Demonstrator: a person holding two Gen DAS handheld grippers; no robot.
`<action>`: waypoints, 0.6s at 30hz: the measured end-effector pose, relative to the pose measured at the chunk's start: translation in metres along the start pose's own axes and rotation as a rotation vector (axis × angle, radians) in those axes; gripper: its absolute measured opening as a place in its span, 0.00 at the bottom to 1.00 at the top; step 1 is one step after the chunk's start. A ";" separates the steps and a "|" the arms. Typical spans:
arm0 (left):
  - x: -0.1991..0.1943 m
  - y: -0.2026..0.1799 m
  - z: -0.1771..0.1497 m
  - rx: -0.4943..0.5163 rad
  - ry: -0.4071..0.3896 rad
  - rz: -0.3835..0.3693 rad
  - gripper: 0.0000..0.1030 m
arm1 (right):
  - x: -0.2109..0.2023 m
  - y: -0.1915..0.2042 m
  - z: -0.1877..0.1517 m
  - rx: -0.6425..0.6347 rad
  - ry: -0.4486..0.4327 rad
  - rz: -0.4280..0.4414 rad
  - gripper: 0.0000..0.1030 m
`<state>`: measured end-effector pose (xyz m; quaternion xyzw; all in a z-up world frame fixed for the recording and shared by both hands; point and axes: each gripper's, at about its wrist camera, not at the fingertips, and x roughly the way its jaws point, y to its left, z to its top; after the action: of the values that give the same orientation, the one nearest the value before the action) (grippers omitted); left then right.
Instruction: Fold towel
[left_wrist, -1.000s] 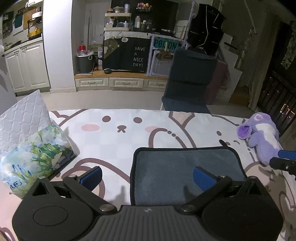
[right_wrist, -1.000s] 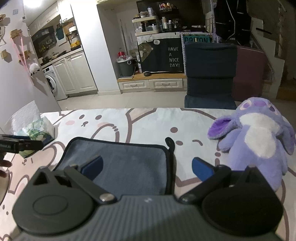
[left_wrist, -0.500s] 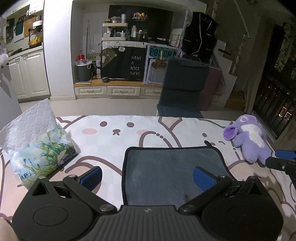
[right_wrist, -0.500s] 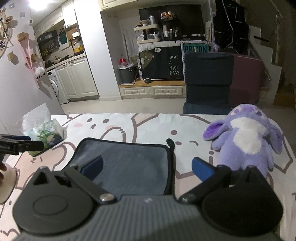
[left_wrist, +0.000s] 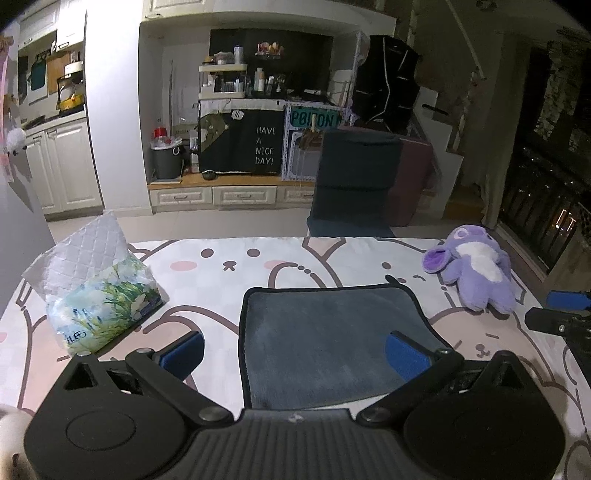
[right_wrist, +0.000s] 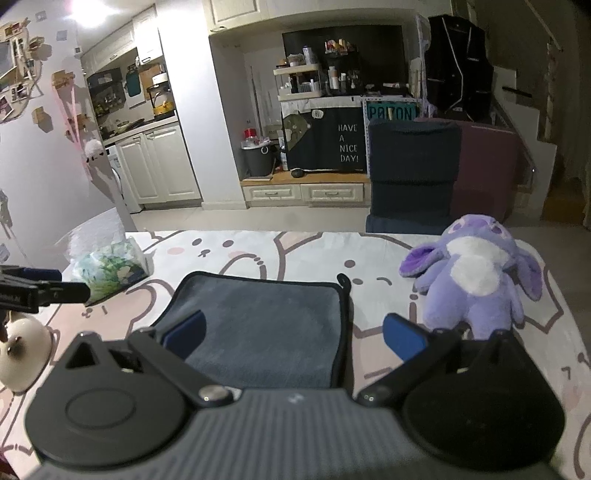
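Observation:
A grey towel (left_wrist: 332, 339) with a black hem lies flat on the cartoon-print tablecloth (left_wrist: 258, 266); it also shows in the right wrist view (right_wrist: 269, 325). A small hanging loop sticks out at its far right corner (right_wrist: 343, 278). My left gripper (left_wrist: 293, 352) is open and empty, raised above the towel's near left part. My right gripper (right_wrist: 293, 332) is open and empty above the towel's near right edge. Each gripper shows at the edge of the other's view, the right one (left_wrist: 561, 314) and the left one (right_wrist: 40, 288).
A tissue pack (left_wrist: 99, 306) with a quilted cover lies at the left. A purple plush toy (right_wrist: 476, 280) lies at the right, close to the towel. A white round object (right_wrist: 22, 350) stands at the near left. A dark chair (left_wrist: 354, 181) stands beyond the table's far edge.
Both grippers have pulled back and risen away from the towel, so more of the table shows. The towel lies still and both stay open.

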<state>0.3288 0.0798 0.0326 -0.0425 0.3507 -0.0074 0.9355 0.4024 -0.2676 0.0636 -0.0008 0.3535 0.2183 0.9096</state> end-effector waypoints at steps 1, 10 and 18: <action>-0.004 -0.001 -0.001 0.003 -0.003 0.000 1.00 | -0.005 0.001 -0.002 -0.003 -0.004 0.000 1.00; -0.043 -0.013 -0.020 0.019 -0.037 0.001 1.00 | -0.048 0.013 -0.018 -0.024 -0.049 0.002 1.00; -0.074 -0.021 -0.036 0.042 -0.077 0.012 1.00 | -0.079 0.019 -0.035 -0.032 -0.076 0.005 1.00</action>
<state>0.2500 0.0589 0.0558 -0.0208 0.3142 -0.0075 0.9491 0.3202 -0.2871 0.0914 -0.0059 0.3152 0.2262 0.9216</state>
